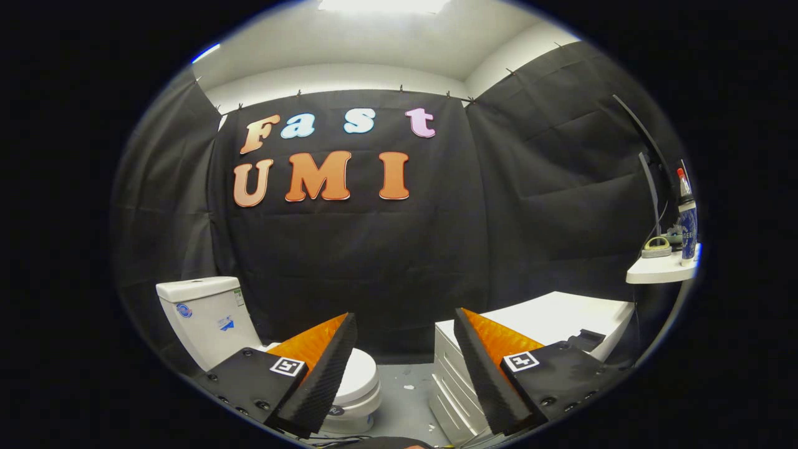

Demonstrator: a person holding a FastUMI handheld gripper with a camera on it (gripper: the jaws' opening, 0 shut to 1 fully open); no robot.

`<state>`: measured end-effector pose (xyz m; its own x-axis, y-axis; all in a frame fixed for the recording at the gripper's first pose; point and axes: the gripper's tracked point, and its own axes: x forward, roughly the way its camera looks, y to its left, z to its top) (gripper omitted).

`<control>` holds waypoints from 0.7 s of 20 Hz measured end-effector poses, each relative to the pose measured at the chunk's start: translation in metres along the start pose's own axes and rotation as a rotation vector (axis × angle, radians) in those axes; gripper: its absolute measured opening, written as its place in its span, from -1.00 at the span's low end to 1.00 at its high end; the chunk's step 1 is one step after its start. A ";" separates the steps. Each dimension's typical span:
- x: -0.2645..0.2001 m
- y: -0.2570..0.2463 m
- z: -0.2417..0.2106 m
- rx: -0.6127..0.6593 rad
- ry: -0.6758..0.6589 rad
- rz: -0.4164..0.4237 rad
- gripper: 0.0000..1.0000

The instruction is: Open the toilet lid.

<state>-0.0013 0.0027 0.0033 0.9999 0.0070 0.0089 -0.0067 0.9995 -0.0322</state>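
The toilet (262,349) sits low ahead, its white tank (202,315) standing against the black cloth wall, the bowl and the closed lid (360,374) partly hidden behind the left finger. Across a strip of grey floor (408,399) stands a white drawer cabinet (499,349), and higher up beyond it a small white shelf (658,269) carries a bottle (687,227) and a few small bits too tiny to name.

The gripper (405,327) hangs wide open, nothing between its fingers, well short of the toilet. The approach looks to be the step in hand. To do it well, I'd swing across toward the bowl, drop low and come in at the front lip of the lid, slipping one finger under the edge without pinching hard, then lift in an arc back toward the tank.

The lid itself looks smooth, glossy white, rounded and lying flat on the seat.
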 end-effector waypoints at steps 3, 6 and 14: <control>-0.001 0.000 -0.001 -0.001 0.001 0.003 0.99; -0.001 0.003 -0.001 -0.002 0.002 0.009 0.99; -0.002 0.000 0.000 -0.012 0.000 -0.004 1.00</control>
<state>-0.0033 0.0023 0.0034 1.0000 0.0029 0.0090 -0.0025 0.9990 -0.0443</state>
